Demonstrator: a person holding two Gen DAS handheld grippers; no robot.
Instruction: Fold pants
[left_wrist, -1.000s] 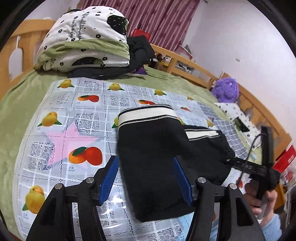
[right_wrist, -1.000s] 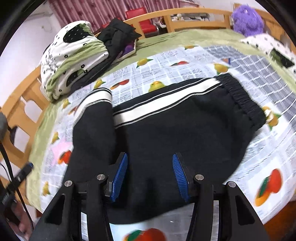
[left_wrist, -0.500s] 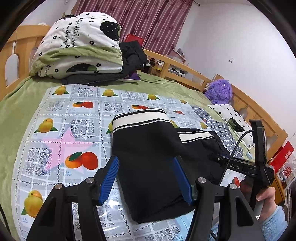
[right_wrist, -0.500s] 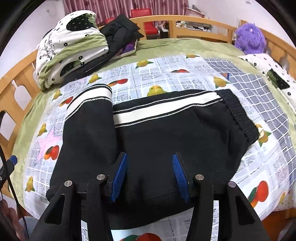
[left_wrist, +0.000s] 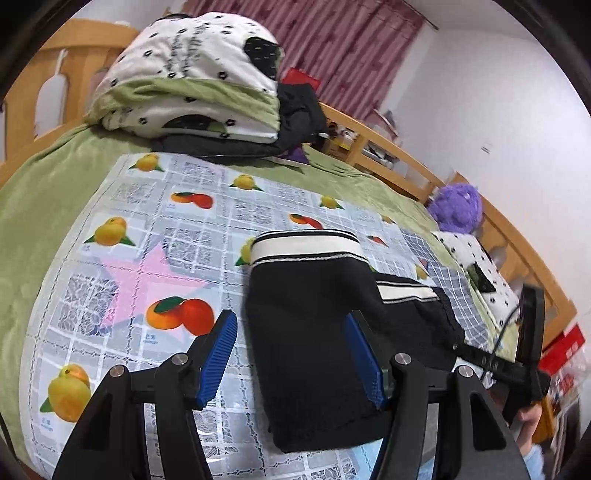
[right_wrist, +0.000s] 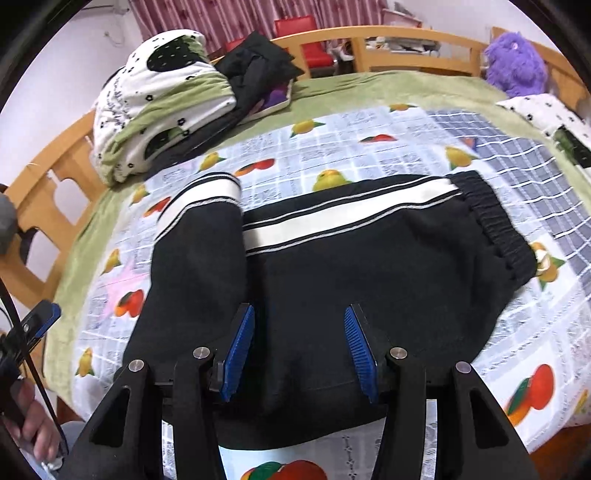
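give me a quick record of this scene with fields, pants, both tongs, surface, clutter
pants: black pants with a white side stripe, partly folded, one leg doubled over, lying flat
left tongs: left tongs open, above the folded leg end, not gripping
right tongs: right tongs open, above the near edge of the pants, not gripping
surface: fruit-print cloth on a green bed
clutter: folded bedding behind; purple plush toy at the far side
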